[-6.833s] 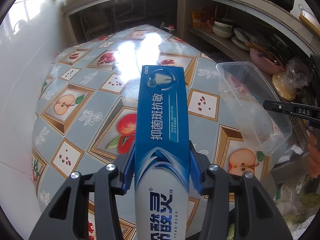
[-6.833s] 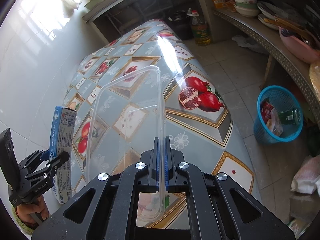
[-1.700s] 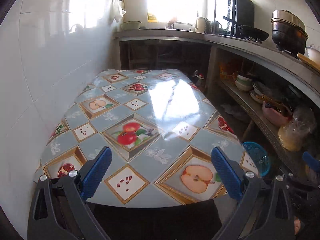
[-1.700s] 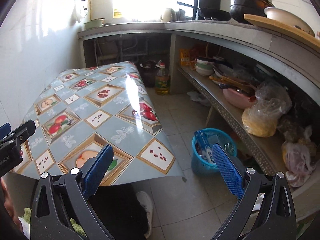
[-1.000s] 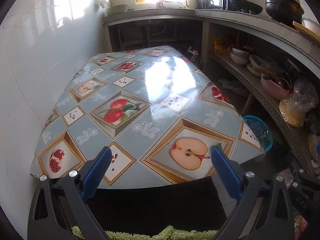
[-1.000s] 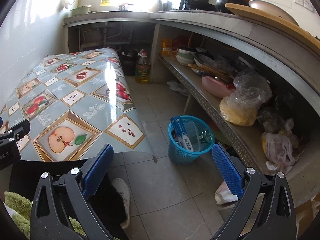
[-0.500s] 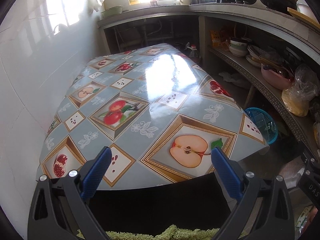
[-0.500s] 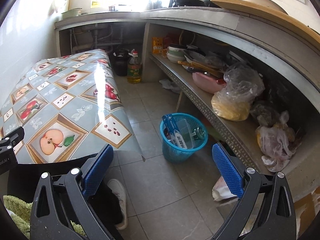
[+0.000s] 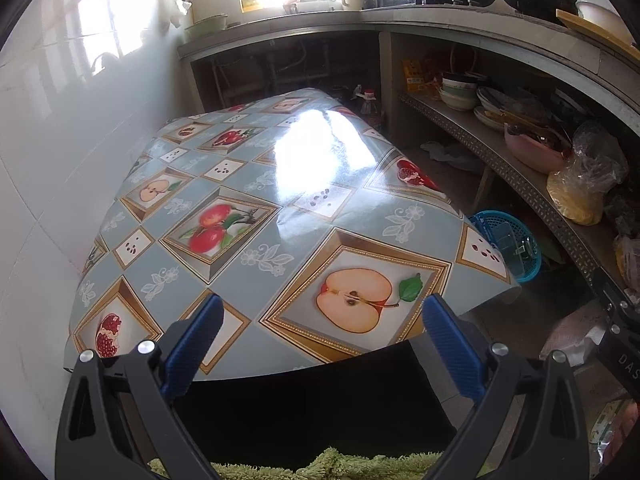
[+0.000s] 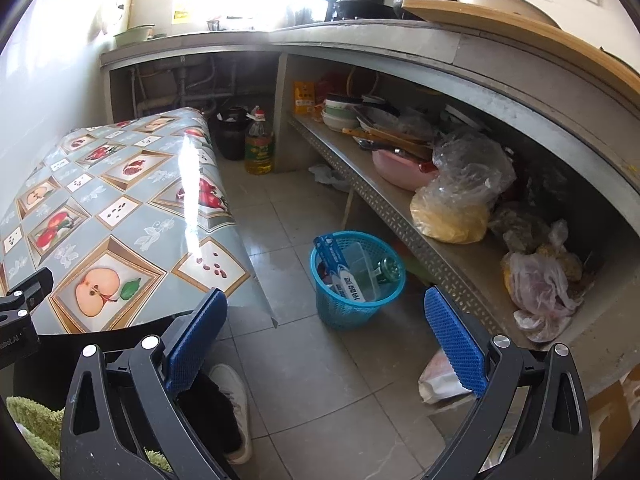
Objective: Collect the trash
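Observation:
A blue mesh trash basket [image 10: 356,280] stands on the tiled floor between the table and the low shelf. Inside it lie a blue toothpaste box [image 10: 340,270], a clear plastic container [image 10: 362,258] and a small green item. The basket also shows in the left wrist view [image 9: 506,244] past the table's right corner. My left gripper [image 9: 320,342] is open and empty, held before the near edge of the table [image 9: 256,208]. My right gripper [image 10: 326,342] is open and empty, above the floor short of the basket. The table bears a fruit-pattern cloth with nothing on it.
A low concrete shelf [image 10: 400,216] on the right holds bowls, a pink basin [image 10: 400,170] and plastic bags [image 10: 460,200]. An oil bottle [image 10: 259,148] and a dark bucket stand at the far floor. A white shoe [image 10: 232,412] is by my right gripper. White tiled wall runs left.
Both grippers have tilted up slightly and drawn a little nearer; the table and basket sit a bit lower and larger in view. Both stay open and empty.

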`<act>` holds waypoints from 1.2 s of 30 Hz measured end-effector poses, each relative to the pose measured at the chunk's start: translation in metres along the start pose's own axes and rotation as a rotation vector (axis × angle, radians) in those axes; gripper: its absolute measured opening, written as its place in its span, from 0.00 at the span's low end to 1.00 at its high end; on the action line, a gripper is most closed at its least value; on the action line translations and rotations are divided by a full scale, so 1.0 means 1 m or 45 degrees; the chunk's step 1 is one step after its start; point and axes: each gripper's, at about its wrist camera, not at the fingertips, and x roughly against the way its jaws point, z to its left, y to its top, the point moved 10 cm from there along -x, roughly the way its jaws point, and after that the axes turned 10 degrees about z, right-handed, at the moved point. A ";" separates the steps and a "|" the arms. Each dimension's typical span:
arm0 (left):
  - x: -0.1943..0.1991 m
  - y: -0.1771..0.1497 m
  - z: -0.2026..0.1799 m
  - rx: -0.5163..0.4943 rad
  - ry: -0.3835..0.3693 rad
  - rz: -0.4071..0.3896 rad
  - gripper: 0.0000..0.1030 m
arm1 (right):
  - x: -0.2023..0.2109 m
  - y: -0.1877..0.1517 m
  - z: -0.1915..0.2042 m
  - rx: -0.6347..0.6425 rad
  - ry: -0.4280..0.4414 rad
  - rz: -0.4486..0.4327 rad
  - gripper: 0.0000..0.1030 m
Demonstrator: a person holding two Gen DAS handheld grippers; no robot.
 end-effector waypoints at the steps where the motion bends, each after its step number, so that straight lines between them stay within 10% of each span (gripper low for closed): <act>1: 0.000 0.000 0.000 0.002 -0.002 0.001 0.95 | 0.000 0.000 0.000 0.001 0.002 -0.002 0.92; 36: -0.003 0.000 0.007 0.019 0.004 0.016 0.95 | 0.002 0.006 0.005 0.018 -0.013 -0.022 0.92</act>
